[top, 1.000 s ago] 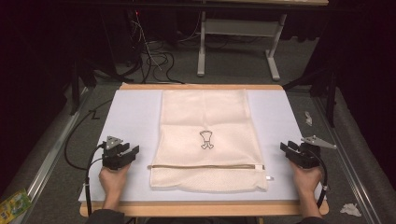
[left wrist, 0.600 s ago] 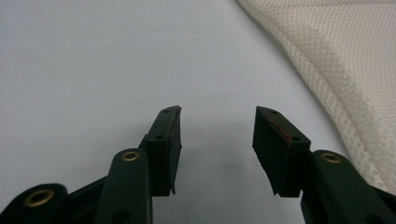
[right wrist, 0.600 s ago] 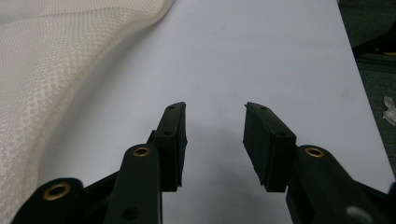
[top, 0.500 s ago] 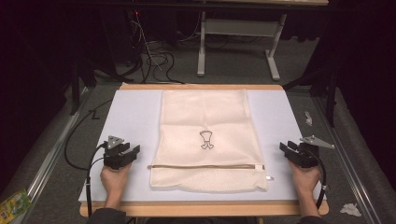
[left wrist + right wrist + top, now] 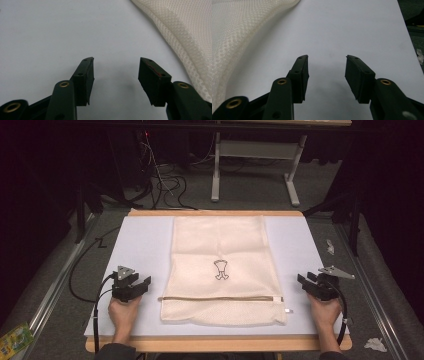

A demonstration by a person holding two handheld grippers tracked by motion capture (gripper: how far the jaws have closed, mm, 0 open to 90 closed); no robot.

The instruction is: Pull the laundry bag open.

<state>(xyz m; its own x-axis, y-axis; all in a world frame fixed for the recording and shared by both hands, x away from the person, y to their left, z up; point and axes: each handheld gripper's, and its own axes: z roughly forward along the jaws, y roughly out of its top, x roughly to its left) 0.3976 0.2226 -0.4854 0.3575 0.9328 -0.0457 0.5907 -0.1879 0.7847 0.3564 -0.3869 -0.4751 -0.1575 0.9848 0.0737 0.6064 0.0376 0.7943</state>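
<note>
A cream mesh laundry bag (image 5: 220, 270) lies flat in the middle of the white table mat (image 5: 145, 245), with a small dark emblem at its centre and a zipper running across near its front edge. My left gripper (image 5: 142, 285) rests on the mat just left of the bag; its jaws have just been opening and stand open with nothing between them (image 5: 116, 71). The bag's mesh edge (image 5: 180, 32) lies to its right. My right gripper (image 5: 305, 282) sits right of the bag, jaws also just opened wider and empty (image 5: 327, 70), with the bag (image 5: 237, 32) to its left.
The mat lies on a wooden table (image 5: 215, 343) whose edge shows at front and back. Cables (image 5: 165, 180) and a table frame (image 5: 250, 165) stand on the floor beyond. Small white scraps (image 5: 375, 344) lie on the floor at right, a green packet (image 5: 12, 340) at left.
Both grippers' jaws stand slightly wider apart than before. The hands and the bag have stayed in place.
</note>
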